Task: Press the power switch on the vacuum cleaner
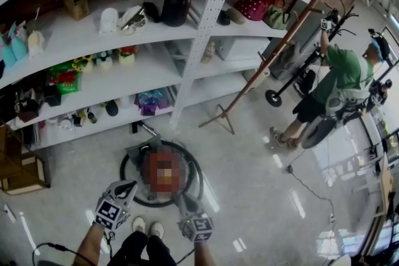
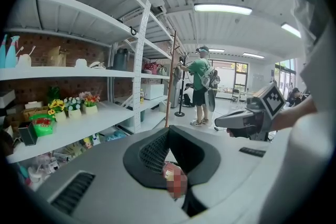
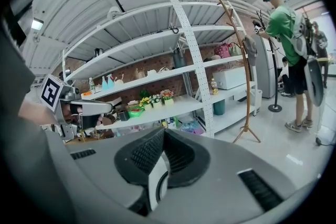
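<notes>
I find the round red vacuum cleaner ringed by a black hose (image 1: 147,171) standing on the glossy pale floor (image 1: 262,177), just before the white shelving rack (image 1: 156,75). My left gripper (image 1: 128,185) and right gripper (image 1: 185,201) are held at its near edge. Each has its jaws pressed together at the tips, gripping nothing. I cannot make out the power switch.
</notes>
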`<state>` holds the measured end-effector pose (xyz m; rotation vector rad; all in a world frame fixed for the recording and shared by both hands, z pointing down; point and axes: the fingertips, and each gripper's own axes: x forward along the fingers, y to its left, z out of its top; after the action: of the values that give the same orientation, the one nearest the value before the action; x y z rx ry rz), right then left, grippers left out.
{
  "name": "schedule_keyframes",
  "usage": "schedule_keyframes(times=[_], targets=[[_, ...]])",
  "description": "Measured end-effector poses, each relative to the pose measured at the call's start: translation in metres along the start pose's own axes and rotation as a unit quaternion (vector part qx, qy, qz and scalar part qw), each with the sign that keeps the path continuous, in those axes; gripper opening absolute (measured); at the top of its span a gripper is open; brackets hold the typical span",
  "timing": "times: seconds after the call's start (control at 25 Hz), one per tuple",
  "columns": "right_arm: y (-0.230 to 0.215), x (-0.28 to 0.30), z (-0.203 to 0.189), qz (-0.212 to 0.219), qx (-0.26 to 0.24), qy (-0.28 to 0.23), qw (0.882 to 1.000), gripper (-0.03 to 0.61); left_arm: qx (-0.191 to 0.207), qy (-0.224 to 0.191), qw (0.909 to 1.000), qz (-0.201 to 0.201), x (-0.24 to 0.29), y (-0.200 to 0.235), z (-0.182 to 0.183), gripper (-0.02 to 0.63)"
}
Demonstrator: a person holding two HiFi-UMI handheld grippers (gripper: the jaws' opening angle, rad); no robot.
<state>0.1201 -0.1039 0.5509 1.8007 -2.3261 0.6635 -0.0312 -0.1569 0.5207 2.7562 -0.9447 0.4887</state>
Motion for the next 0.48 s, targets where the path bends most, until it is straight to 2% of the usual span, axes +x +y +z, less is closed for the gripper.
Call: schedule_keyframes(times=[0.48], targets=[[0.006,-0.018,0.032,-0.009,0.005,-0.02,1.0,0.011,0.011,-0.014,0.9998,-0.007,-0.013,-0.005,0.035,-0.006]])
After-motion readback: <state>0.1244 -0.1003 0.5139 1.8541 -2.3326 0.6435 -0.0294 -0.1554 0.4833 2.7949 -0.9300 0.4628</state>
